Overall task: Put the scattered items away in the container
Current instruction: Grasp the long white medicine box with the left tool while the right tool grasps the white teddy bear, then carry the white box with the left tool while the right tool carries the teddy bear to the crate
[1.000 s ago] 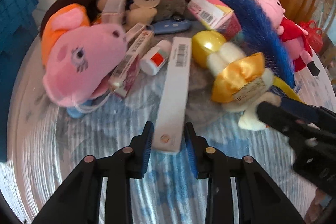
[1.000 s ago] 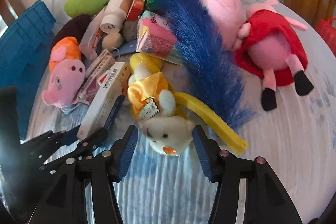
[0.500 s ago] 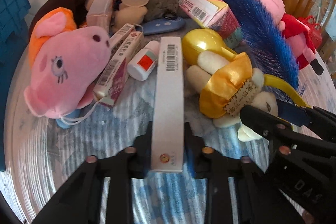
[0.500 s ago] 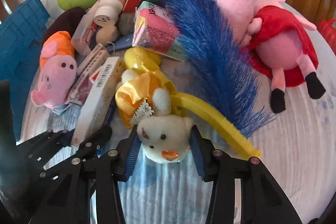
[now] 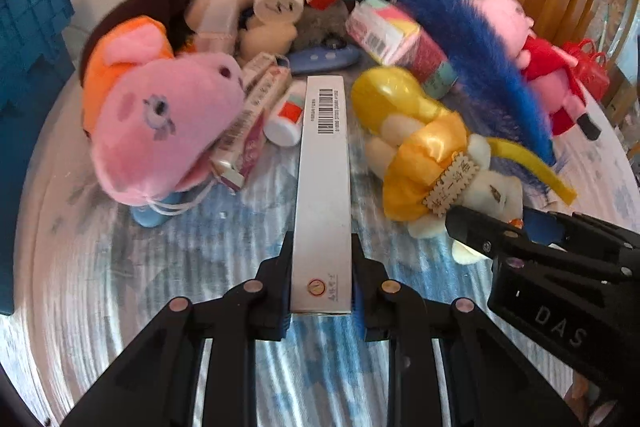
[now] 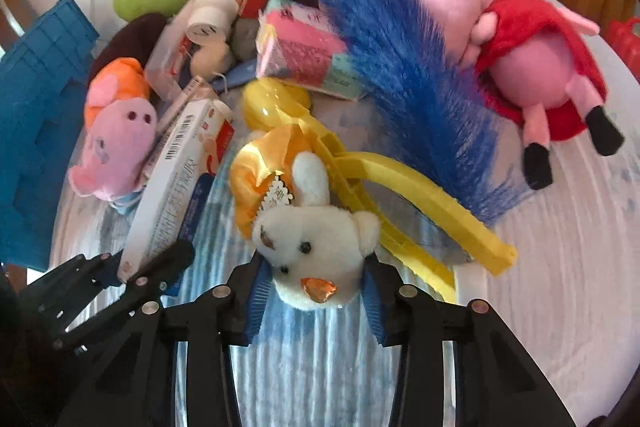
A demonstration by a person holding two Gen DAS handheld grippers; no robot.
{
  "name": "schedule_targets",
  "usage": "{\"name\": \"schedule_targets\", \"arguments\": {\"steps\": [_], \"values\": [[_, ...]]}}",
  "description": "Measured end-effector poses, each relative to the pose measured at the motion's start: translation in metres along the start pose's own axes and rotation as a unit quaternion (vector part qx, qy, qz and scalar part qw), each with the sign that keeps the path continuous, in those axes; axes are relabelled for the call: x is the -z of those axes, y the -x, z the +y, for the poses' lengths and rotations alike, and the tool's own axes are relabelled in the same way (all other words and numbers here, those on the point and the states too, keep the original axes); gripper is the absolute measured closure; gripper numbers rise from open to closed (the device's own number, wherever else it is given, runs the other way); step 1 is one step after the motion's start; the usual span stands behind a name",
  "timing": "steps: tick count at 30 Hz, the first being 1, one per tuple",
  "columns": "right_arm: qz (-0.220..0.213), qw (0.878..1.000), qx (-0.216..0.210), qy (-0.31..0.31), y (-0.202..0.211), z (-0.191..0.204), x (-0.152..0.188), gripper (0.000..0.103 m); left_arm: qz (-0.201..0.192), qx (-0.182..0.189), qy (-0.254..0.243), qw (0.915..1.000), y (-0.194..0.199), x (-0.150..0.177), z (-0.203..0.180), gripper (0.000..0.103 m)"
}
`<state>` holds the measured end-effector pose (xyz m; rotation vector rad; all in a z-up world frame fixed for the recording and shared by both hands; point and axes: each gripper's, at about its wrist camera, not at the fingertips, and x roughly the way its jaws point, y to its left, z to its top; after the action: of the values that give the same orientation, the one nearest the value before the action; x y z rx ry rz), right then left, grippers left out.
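My left gripper [image 5: 321,263] is shut on the near end of a long white box [image 5: 323,167], whose barcode end points away into the pile. In the right wrist view the same box [image 6: 172,195] slants up at the left, held by the left gripper [image 6: 136,267]. My right gripper [image 6: 316,279] is closing on the head of a white plush duck [image 6: 316,243] in a yellow satin dress, and both blue pads touch its sides. The right gripper [image 5: 500,227] shows at the right of the left wrist view. A blue crate [image 5: 28,47] stands at the far left.
A pink and orange plush [image 5: 160,131] lies left of the box. A blue feather duster [image 6: 400,59] with a yellow handle crosses behind the duck. A red-dressed pig plush [image 6: 540,55] lies to the right. Boxes, bottles and a green plush pile up by the wall.
The left jaws came in around the white box and shut on its near end. The right gripper moved forward around the duck's head and its jaws narrowed onto it.
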<state>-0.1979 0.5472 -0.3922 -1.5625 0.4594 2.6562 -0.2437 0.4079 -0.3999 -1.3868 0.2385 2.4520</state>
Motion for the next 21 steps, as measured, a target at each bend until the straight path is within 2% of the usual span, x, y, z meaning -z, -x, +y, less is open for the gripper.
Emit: {"name": "schedule_targets", "arguments": {"steps": [4, 5, 10, 15, 21], "values": [[-0.030, 1.000, -0.005, 0.002, 0.028, 0.005, -0.001, 0.063, -0.026, -0.006, 0.000, 0.9997, 0.023, -0.002, 0.001, 0.081], [-0.037, 0.999, -0.006, 0.004, 0.035, 0.007, -0.002, 0.063, -0.032, -0.006, 0.001, 0.9995, 0.034, 0.009, 0.005, 0.081], [-0.069, 0.997, -0.011, 0.019, 0.068, 0.021, -0.006, 0.063, -0.064, -0.010, 0.004, 0.9979, 0.076, 0.018, 0.006, 0.081], [-0.102, 0.993, -0.022, 0.047, 0.103, 0.049, -0.015, 0.063, -0.097, -0.026, 0.019, 0.9947, 0.114, 0.017, 0.014, 0.081], [-0.137, 0.985, -0.043, 0.094, 0.136, 0.087, -0.022, 0.063, -0.140, -0.059, 0.052, 0.9870, 0.162, 0.015, 0.042, 0.081]]}}
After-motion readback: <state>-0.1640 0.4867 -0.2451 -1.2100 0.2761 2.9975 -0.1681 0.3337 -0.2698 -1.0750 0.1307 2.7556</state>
